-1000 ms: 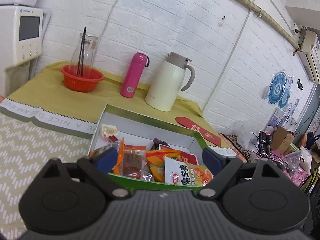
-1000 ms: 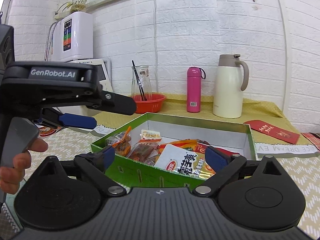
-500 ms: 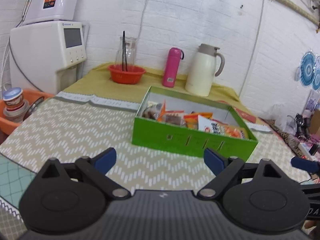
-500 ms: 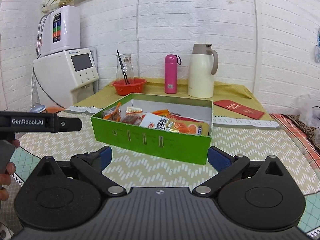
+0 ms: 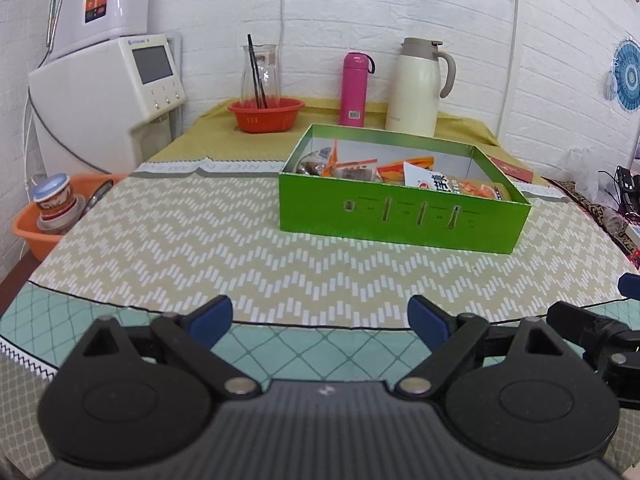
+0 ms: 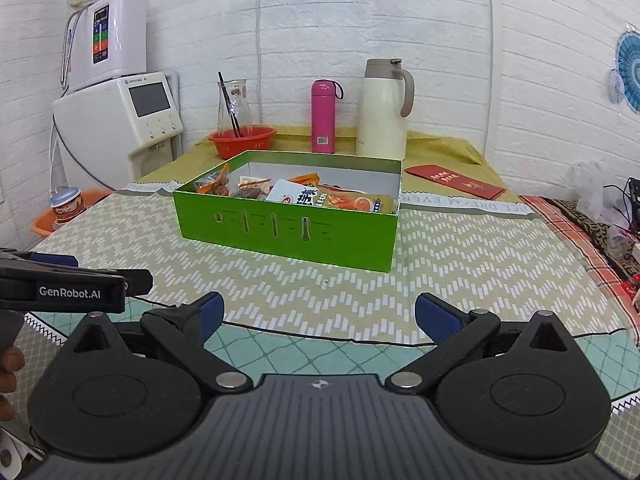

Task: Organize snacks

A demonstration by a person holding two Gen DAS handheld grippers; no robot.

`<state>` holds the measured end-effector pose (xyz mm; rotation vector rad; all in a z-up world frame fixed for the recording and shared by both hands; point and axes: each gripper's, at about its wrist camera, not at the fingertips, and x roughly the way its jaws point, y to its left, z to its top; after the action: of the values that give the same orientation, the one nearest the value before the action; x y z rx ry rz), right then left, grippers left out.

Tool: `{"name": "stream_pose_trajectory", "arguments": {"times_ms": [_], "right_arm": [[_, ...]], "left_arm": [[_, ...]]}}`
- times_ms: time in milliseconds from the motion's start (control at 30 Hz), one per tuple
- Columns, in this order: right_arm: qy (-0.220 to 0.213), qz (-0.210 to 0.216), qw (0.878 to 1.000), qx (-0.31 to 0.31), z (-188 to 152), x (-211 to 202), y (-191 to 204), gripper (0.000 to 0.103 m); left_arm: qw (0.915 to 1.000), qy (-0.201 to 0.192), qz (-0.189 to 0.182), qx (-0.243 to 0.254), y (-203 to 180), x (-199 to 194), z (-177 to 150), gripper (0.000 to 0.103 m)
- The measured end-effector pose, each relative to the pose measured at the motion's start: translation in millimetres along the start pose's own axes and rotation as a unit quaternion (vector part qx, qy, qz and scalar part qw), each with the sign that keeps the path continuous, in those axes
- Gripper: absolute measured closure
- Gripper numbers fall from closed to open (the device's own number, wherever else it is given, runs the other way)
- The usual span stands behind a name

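Left gripper (image 5: 320, 322): jaws spread wide, nothing between blue pads. Right gripper (image 6: 318, 318): likewise released, empty. Open green cardboard box (image 5: 400, 222) of packaged snacks (image 5: 452, 186) ahead of both, well apart, on chevron-patterned tablecloth (image 5: 180, 248). Beyond box: pink flask (image 5: 355, 90), cream thermos jug (image 5: 418, 88), red plastic bowl (image 5: 266, 115).

Green box (image 5: 400, 220): open-topped, rectangular, white inside, flat on the zigzag-patterned tabletop (image 5: 180, 248), well apart from the near edge. Snack packets (image 6: 296, 194): orange, red and white wrappers, heaped loosely inside the box.
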<state>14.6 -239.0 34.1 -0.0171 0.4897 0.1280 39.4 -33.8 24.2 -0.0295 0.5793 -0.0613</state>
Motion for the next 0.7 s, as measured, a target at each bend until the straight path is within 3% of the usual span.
{"name": "stream_pose_trajectory", "arguments": {"times_ms": [700], "right_arm": [[0.005,-0.008,1.0,-0.001,-2.3,0.3,1.0,0.0]], "left_arm": [[0.9999,-0.007,-0.004,0.007,3.1,-1.6,-3.4,0.014]]}}
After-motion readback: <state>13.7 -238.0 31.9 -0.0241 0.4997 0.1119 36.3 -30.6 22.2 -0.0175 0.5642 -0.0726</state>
